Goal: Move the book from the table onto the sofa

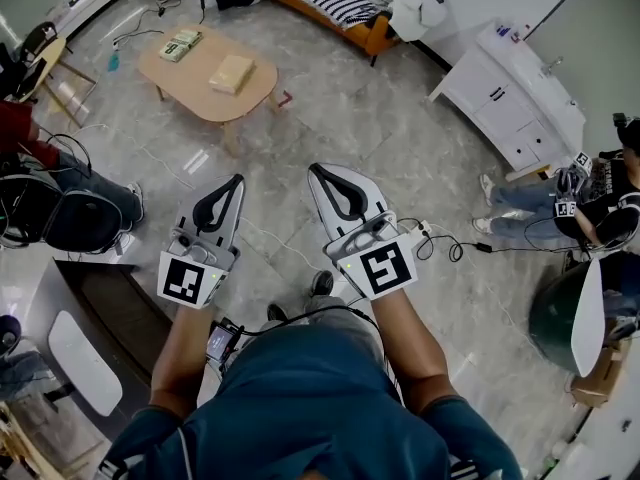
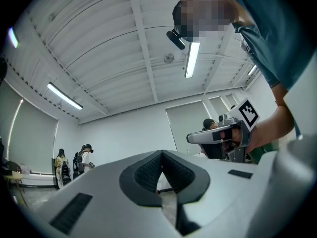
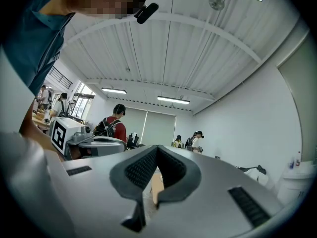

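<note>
A tan book [image 1: 232,73] lies on the low oval wooden table [image 1: 195,86] at the upper left of the head view. The orange sofa [image 1: 335,6] with a striped cover and heaped clothes stands beyond it at the top. Both grippers hover over the floor well short of the table, pointing toward it. My left gripper [image 1: 237,180] is shut and holds nothing. My right gripper [image 1: 318,171] is shut and empty too. In the left gripper view the jaws [image 2: 161,153] meet, with the right gripper [image 2: 223,137] beside them. The right gripper view shows closed jaws [image 3: 157,148] and the left gripper [image 3: 94,144].
A second small stack [image 1: 181,45] lies on the table's far end. A white cabinet [image 1: 510,98] stands at the right, with a seated person [image 1: 590,203] near it. Black bags [image 1: 70,218] sit at the left. Cables [image 1: 440,243] run across the marble floor.
</note>
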{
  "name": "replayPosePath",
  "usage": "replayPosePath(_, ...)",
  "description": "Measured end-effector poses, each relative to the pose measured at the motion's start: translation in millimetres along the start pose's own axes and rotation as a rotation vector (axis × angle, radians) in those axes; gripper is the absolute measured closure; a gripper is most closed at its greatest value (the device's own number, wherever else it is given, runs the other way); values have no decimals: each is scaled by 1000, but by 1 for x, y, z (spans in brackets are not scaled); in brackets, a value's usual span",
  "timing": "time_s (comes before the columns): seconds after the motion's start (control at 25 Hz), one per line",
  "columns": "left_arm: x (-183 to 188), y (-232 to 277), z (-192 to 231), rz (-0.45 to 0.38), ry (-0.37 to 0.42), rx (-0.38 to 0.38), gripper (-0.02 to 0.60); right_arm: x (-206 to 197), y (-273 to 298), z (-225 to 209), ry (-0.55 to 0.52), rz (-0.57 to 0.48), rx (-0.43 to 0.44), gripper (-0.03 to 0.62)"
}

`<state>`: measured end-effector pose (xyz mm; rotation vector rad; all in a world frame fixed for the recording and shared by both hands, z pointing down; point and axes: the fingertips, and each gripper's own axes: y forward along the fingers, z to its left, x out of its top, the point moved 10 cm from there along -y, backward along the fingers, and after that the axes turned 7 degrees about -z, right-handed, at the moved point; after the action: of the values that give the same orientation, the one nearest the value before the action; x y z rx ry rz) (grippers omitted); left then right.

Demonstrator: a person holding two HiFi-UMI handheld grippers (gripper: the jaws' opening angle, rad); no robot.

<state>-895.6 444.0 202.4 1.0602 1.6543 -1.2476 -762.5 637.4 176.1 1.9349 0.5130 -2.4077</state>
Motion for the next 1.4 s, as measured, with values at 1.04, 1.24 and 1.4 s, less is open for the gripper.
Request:
replayPosePath(1.04,-83,153,76,76,42,120,578,-78,113,-166,110,1,99,580)
replayPosePath(1.24,-101,165,123,64,21,113,578,-93,153,-174,63,16,83,580)
replayPosePath(1.4,-112,172,164,48,9,94,578,-100,189,-171,56,29,65,580)
